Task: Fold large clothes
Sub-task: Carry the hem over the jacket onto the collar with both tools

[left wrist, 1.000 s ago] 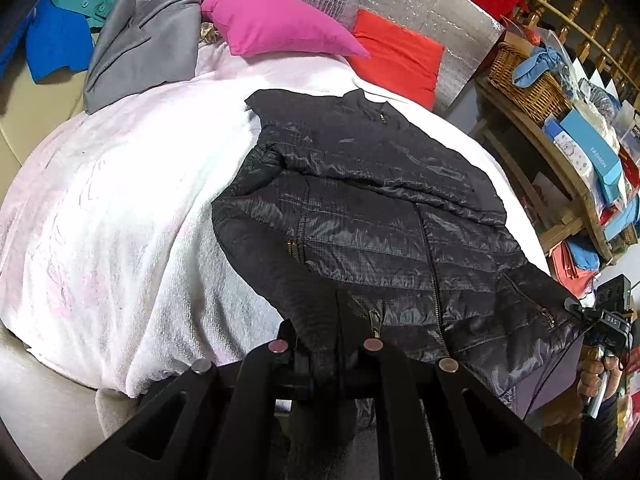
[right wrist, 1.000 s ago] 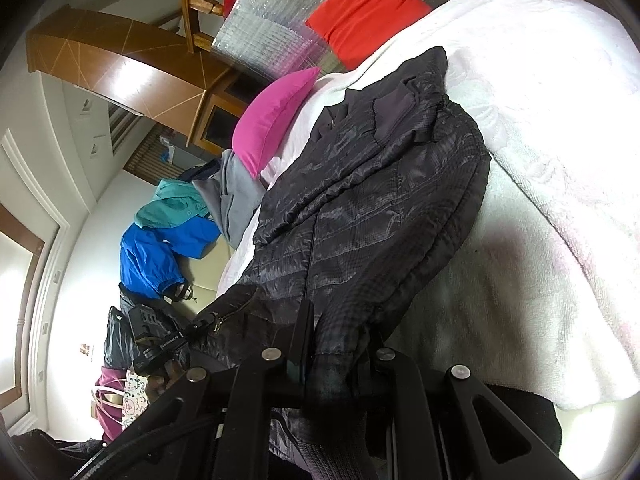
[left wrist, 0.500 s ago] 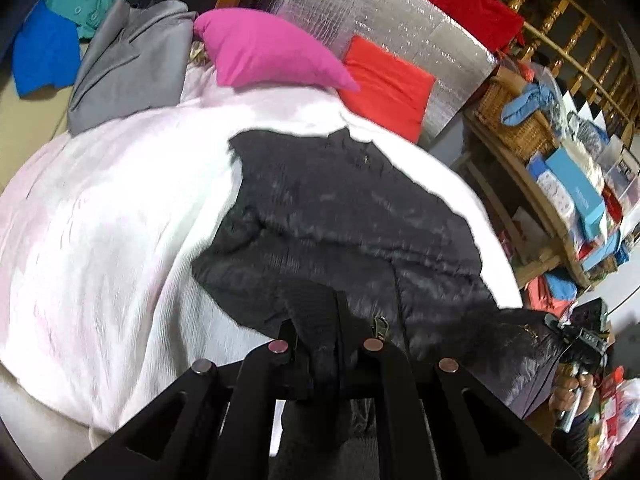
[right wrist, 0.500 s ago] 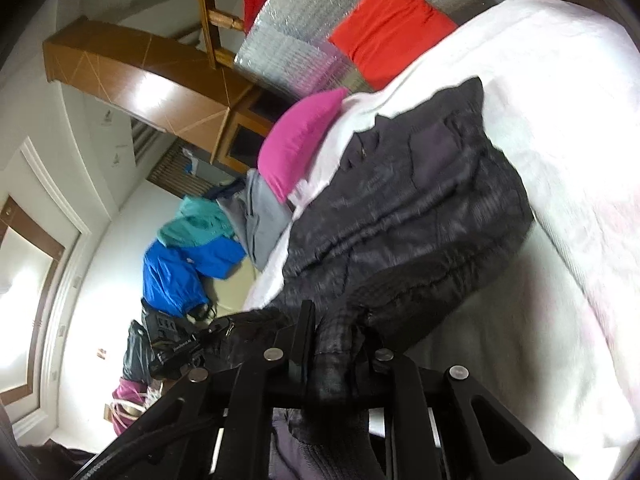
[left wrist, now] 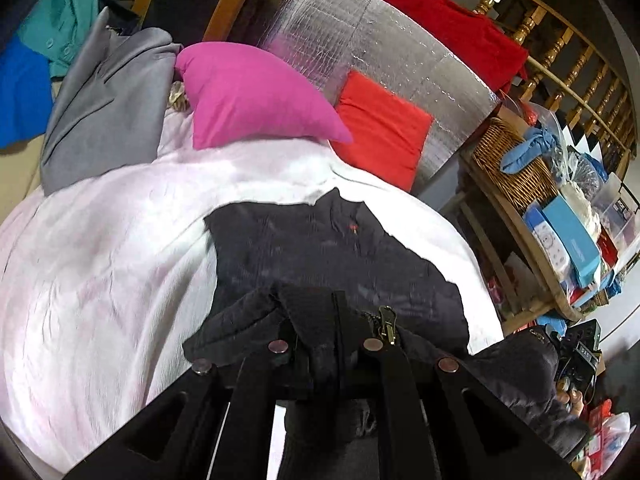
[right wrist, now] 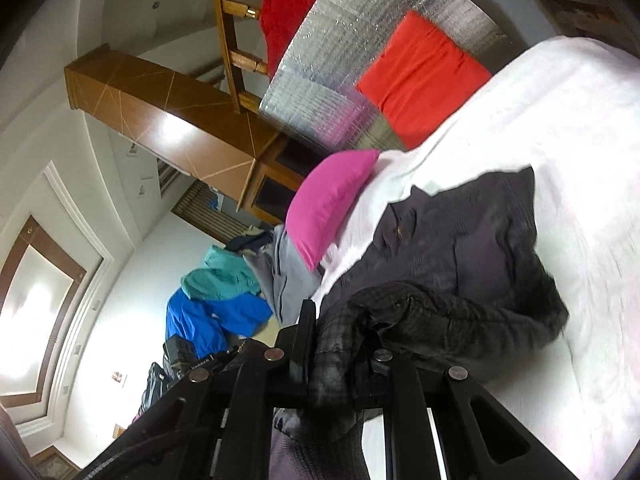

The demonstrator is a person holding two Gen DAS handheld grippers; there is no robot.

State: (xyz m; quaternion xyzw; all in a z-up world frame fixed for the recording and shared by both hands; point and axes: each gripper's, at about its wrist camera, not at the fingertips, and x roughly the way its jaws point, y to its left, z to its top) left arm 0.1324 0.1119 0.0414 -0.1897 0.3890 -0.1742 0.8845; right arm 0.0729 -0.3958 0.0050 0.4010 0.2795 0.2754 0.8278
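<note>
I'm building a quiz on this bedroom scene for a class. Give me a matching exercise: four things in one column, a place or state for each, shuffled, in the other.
Things:
1. black quilted jacket
2. pink pillow
3. light blue cloth
4. red garment

Places or states:
A. draped over the wooden railing
B. in the wicker basket
C. gripped at its near edge
D. at the head of the white bedspread

Pairs: 1-C, 2-D, 3-B, 4-A

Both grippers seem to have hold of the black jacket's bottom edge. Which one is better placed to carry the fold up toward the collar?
Roughly equal, perhaps left. Left gripper and right gripper are each shut on the black jacket; the left looks straight at its collar.
</note>
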